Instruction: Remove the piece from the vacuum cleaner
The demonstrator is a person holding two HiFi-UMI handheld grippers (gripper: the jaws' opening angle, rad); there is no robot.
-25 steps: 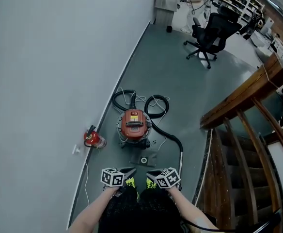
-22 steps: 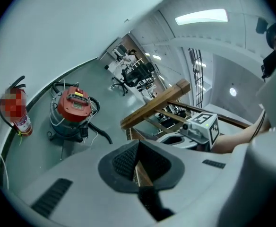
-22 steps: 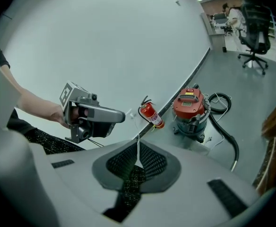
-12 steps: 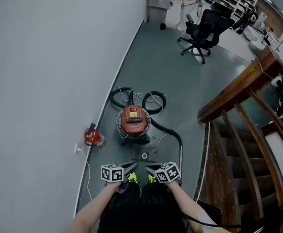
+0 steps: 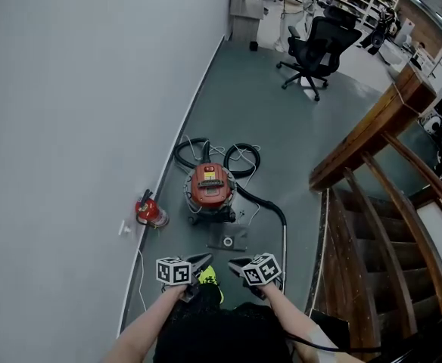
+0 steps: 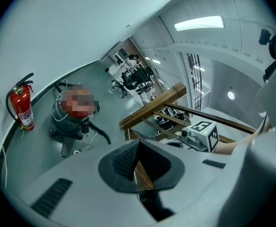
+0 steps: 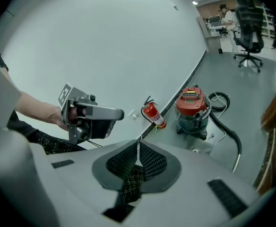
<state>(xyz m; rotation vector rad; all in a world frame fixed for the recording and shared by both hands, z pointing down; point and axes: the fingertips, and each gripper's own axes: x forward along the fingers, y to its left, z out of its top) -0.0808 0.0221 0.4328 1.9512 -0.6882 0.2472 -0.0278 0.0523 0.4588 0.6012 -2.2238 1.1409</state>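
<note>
A vacuum cleaner [image 5: 210,187] with a red lid stands on the grey floor near the wall. It also shows in the right gripper view [image 7: 192,106] and, under a mosaic patch, in the left gripper view [image 6: 72,119]. Its black hose [image 5: 266,201] loops behind it and runs right to a wand [image 5: 284,252]. A flat grey piece with a white ring [image 5: 228,241] lies just in front of it. My left gripper [image 5: 203,262] and right gripper [image 5: 238,264] hover side by side short of that piece. Both are shut with nothing between the pads [image 6: 128,157] [image 7: 147,161].
A red fire extinguisher [image 5: 149,212] stands by the white wall [image 5: 92,89], left of the vacuum. A wooden stair railing [image 5: 372,138] and steps lie at the right. A black office chair [image 5: 312,48] stands far down the corridor. A cable [image 5: 139,278] runs along the wall's foot.
Both grippers have edged slightly up and forward toward the vacuum, and the head view has shifted a little. The jaws look the same.
</note>
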